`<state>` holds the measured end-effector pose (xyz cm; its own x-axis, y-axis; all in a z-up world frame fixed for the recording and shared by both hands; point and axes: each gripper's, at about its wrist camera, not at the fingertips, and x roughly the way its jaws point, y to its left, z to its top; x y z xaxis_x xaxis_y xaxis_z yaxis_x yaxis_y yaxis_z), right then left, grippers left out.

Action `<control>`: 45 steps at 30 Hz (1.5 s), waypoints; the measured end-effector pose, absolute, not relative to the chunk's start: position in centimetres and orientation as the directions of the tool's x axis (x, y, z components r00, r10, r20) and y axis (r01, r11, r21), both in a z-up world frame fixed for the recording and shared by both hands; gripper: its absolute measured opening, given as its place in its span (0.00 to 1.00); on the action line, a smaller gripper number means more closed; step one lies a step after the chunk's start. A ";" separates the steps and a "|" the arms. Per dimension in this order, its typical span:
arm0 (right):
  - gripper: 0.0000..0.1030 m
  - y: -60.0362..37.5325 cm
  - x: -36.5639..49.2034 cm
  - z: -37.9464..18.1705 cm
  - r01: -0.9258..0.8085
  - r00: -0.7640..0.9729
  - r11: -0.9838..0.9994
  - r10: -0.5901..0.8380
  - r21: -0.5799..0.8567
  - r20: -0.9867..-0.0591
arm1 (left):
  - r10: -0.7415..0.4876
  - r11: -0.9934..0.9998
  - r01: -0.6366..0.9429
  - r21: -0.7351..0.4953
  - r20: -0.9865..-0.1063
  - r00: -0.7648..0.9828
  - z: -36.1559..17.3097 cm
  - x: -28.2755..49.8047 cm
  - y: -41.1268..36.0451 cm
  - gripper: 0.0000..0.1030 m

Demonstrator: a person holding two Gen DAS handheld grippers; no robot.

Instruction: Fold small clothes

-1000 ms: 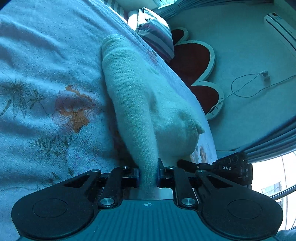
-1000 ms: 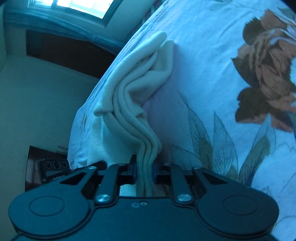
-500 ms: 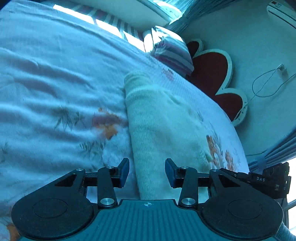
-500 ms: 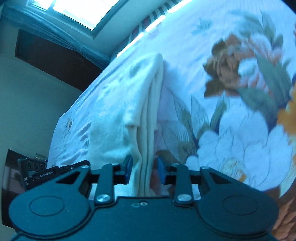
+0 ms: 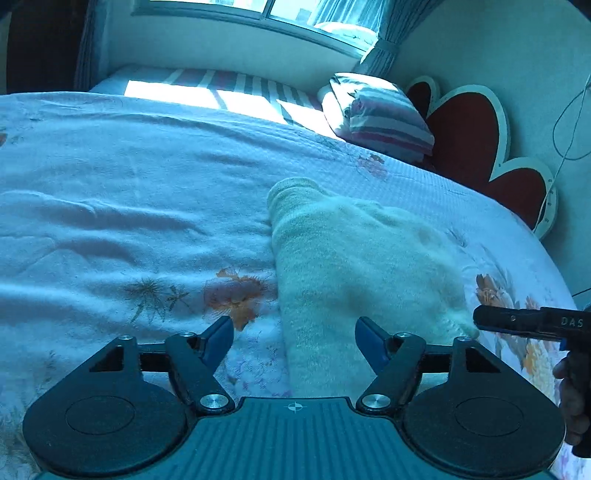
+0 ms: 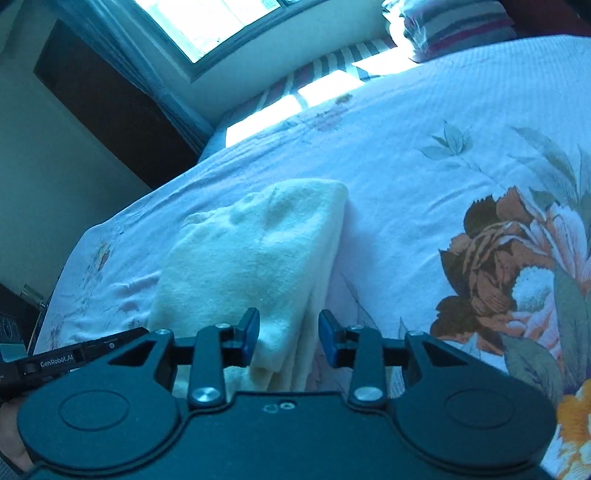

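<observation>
My left tool (image 5: 294, 343) is letting go, its jaws spreading wide, and the near edge of the folded cream cloth (image 5: 354, 258) lies between them, not pinched. My right tool (image 6: 289, 338) is opening too, with the cloth's (image 6: 255, 251) layered edge loose between its blue pads (image 6: 252, 328). The cloth lies flat on the bed (image 5: 110, 206), on a blanket with flowers (image 6: 502, 258). Farther off I see a striped pillow (image 5: 380, 114), a red headboard (image 5: 461, 136) and a bright window (image 6: 207, 26).
</observation>
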<state>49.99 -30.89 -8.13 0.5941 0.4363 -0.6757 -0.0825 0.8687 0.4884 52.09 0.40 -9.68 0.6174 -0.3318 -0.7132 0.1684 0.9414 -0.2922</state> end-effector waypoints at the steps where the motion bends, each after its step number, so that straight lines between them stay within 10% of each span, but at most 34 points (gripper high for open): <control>1: 0.40 -30.7 49.2 -8.1 -0.101 0.591 0.877 0.433 0.470 -0.680 | -0.327 0.943 0.165 -0.288 -0.723 0.609 -9.9 51.6 0.4 0.72; 8: 0.42 -28.4 46.5 -9.0 -0.120 0.500 0.942 0.330 0.313 -0.801 | -0.240 0.971 0.163 -0.177 -0.768 0.594 -9.9 47.1 -1.1 0.72; 12: 0.51 -29.1 41.7 -5.5 -0.096 0.593 0.946 0.304 0.309 -0.746 | -0.246 0.969 0.164 -0.183 -0.715 0.654 -6.7 41.8 -1.2 0.76; 14: 0.65 -28.8 38.5 -3.5 -0.102 0.646 0.946 0.297 0.306 -0.703 | -0.244 0.970 0.167 -0.177 -0.689 0.683 -5.2 39.3 -1.0 1.00; 27: 0.91 -20.2 21.3 3.4 -0.046 0.798 0.995 0.092 0.091 -0.595 | -0.230 0.973 0.183 -0.140 -0.542 0.808 2.9 21.1 2.9 1.00; 45: 0.91 -17.5 9.1 5.7 0.041 0.893 0.999 -0.035 0.005 -0.449 | -0.256 0.966 0.235 -0.103 -0.458 0.851 5.4 10.7 2.5 1.00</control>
